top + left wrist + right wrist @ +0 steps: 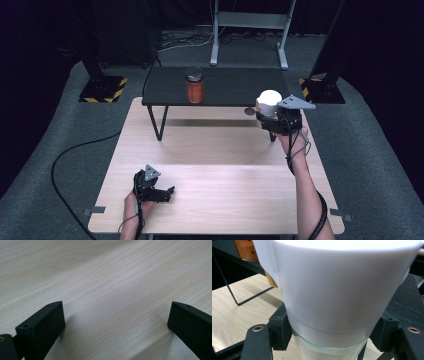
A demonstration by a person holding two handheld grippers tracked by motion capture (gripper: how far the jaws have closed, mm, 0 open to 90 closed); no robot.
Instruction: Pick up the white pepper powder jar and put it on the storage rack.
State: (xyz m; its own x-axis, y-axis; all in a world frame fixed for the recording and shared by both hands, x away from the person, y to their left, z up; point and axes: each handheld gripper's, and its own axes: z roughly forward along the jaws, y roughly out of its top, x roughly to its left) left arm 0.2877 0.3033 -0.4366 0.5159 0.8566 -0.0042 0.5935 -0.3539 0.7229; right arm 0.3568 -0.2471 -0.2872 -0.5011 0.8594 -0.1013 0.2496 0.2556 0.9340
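Left gripper [167,192] rested low on the near left of the light wooden table [225,165], jaws wide apart with nothing but bare wood grain between them; it looked parked there so as to leave the work to the other hand.

On the far side stood a low black shelf [225,85] on thin wire legs. An orange-filled jar with a dark lid [194,87] stood upright on it, left of middle, well apart from both grippers.

Right gripper [262,119] was held up at the shelf's right end, jaws clamped on a white-capped jar [269,100]. The pads pressed just under the white cap [342,285], on the clear glass neck, which probably gave a firmer seat than the flaring cap. The jar was upright, likely to clear the shelf's near edge and be set beside the orange one.
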